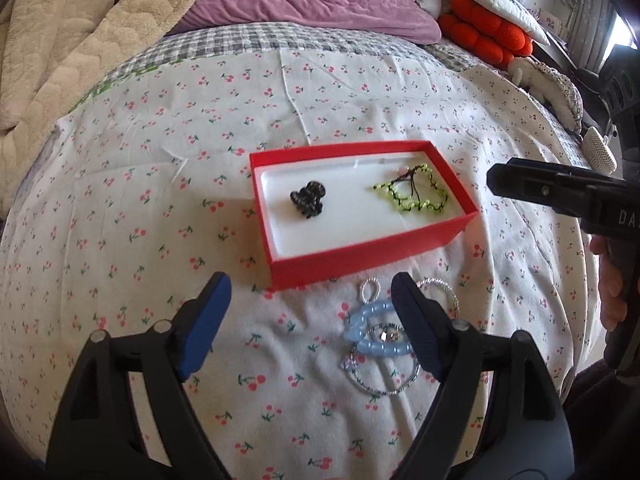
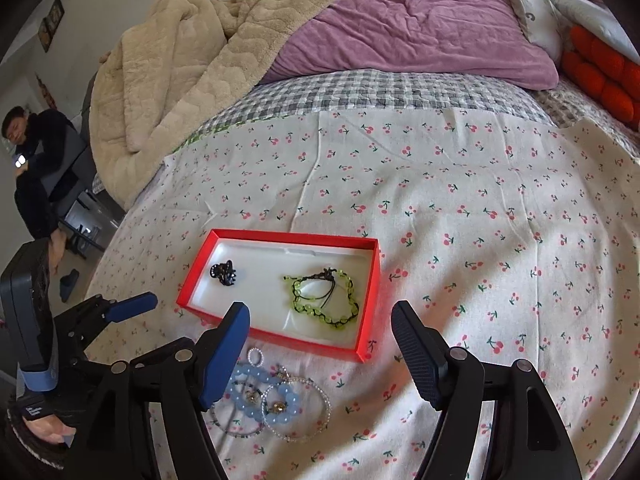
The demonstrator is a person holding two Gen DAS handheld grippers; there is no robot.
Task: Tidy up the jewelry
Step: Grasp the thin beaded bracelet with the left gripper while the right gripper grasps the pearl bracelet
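I am holding both the left gripper (image 1: 310, 312) and right gripper (image 2: 320, 340) with jaws wide and empty over the tangled pile of blue and clear beaded bracelets (image 2: 272, 404) lying on the cherry-print bedsheet (image 2: 480, 220) just beside the red cardboard box (image 2: 366, 320), so one pinch is risking dragging several out together.
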